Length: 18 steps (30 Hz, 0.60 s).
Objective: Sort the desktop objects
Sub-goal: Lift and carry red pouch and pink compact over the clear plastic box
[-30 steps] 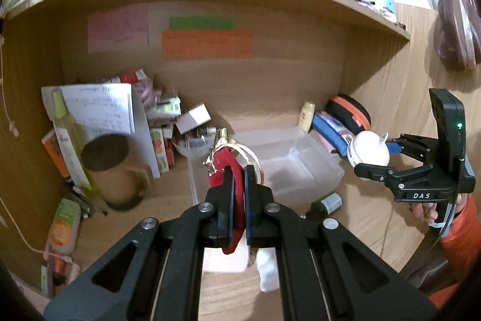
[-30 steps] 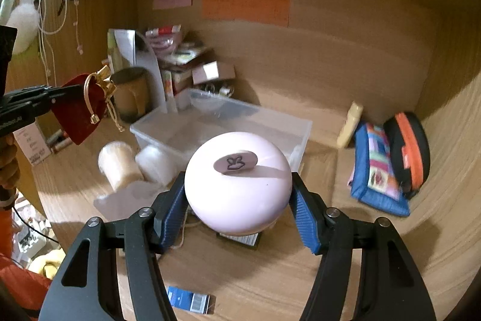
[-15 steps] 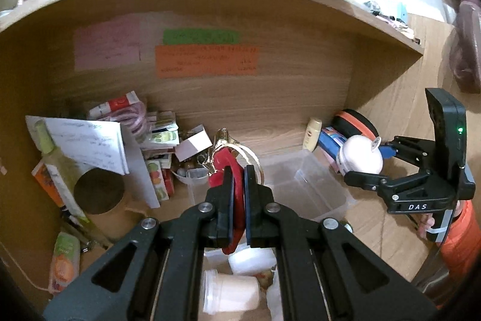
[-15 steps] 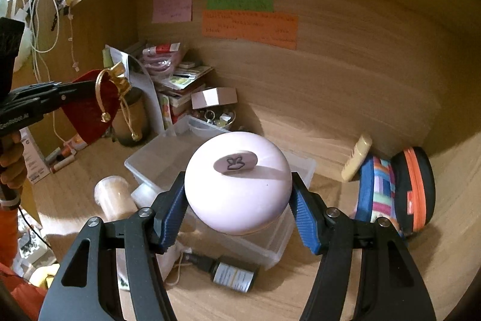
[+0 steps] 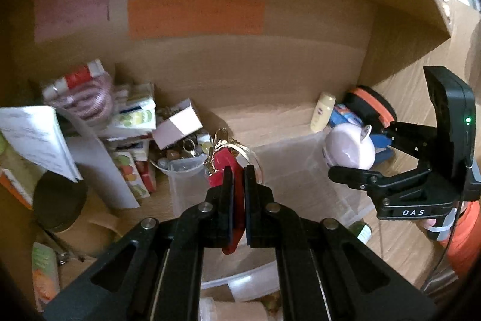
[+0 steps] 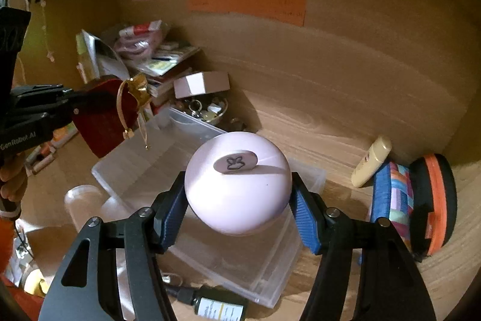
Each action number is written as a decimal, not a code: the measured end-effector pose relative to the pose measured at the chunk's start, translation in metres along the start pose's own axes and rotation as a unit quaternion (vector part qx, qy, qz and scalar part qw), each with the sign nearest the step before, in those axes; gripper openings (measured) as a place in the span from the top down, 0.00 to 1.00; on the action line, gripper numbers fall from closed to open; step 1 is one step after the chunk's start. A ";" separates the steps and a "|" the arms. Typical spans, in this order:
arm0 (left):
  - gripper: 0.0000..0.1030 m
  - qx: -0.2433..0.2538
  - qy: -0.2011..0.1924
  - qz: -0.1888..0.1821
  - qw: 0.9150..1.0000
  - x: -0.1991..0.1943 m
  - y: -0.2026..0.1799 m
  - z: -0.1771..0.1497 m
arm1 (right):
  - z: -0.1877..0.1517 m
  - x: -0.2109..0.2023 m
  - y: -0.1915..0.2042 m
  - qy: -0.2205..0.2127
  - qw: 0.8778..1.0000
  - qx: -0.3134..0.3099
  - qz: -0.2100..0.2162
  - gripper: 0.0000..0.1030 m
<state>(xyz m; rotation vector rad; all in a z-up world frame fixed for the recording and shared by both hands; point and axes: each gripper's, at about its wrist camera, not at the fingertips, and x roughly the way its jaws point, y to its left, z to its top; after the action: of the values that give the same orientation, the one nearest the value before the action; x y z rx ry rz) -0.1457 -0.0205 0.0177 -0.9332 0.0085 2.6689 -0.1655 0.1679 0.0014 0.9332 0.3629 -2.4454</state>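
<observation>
My left gripper (image 5: 236, 175) is shut on a red heart-shaped pouch (image 5: 224, 163) with a gold bracelet hanging from it; it also shows in the right wrist view (image 6: 99, 125). It hangs over the left end of a clear plastic box (image 6: 168, 146). My right gripper (image 6: 239, 209) is shut on a pale pink round case (image 6: 237, 191) with a small bunny tab, held above the same box. The case also shows in the left wrist view (image 5: 348, 149), held by the right gripper (image 5: 360, 158).
A small bowl of trinkets (image 6: 207, 110) and a white box (image 6: 200, 83) sit behind the clear box. Books and packets (image 5: 129, 122) are stacked at left beside a brown mug (image 5: 60, 203). A cream tube (image 6: 371, 161), colourful pouch (image 6: 390, 197) and orange-black case (image 6: 436, 200) lie at right. A dark bottle (image 6: 219, 307) lies near the front.
Both grippers have moved forward and deeper under the shelf, over the clear box, each keeping its object. The scene has grown darker.
</observation>
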 end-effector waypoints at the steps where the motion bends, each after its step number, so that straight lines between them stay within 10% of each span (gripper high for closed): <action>1: 0.96 0.000 0.008 0.000 1.000 0.007 0.001 0.000 | 0.000 0.005 0.000 0.005 1.000 0.001 0.000 0.41; 18: 0.96 0.008 0.112 -0.002 0.994 0.086 0.010 -0.011 | -0.005 0.082 0.004 0.098 0.995 -0.017 0.019 0.41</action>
<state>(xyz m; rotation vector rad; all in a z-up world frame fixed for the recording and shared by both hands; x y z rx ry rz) -0.2053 -0.0063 -0.0439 -1.2203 0.0779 2.5432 -0.2135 0.1381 -0.0581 1.1583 0.4497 -2.3125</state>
